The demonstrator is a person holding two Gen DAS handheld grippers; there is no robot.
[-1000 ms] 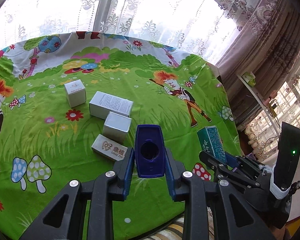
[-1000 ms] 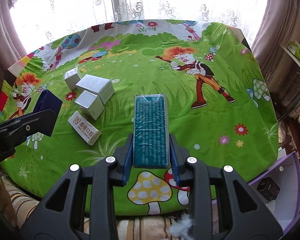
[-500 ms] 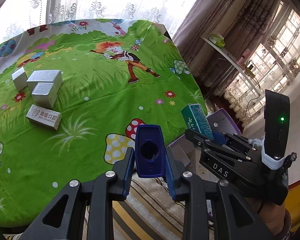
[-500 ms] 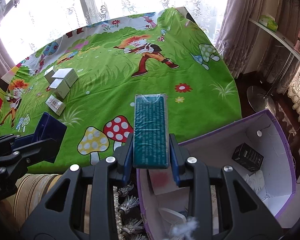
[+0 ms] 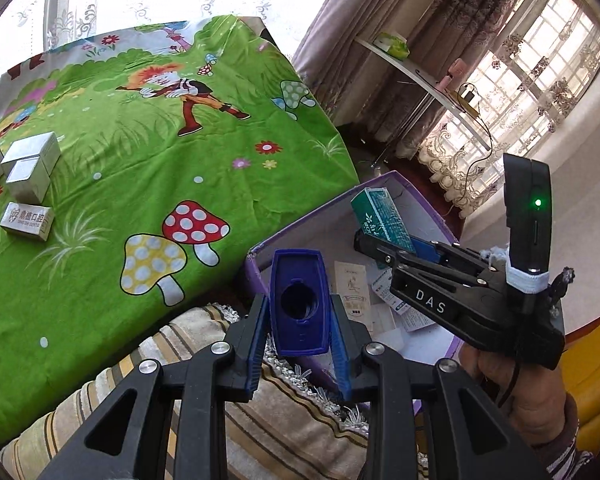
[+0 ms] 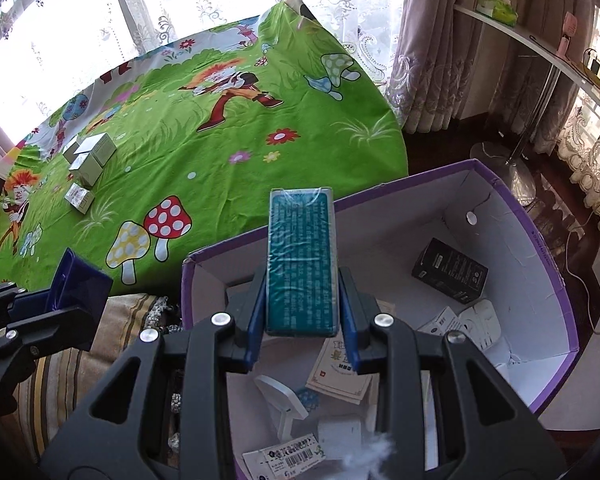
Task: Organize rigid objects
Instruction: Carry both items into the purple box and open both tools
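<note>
My left gripper is shut on a dark blue plastic piece with a round hole, held over the near rim of a purple box. My right gripper is shut on a teal box and holds it above the purple box's white inside. The right gripper and its teal box also show in the left wrist view, over the box. Several silver and white boxes lie on the green cartoon tablecloth, far left.
Inside the purple box lie a black box, white items and paper cards. A striped cushion sits between table and box. Curtains and a shelf stand behind.
Both grippers have swung right from above the table to over the purple box beside it, each still holding its object. The silver boxes on the cloth have not moved.
</note>
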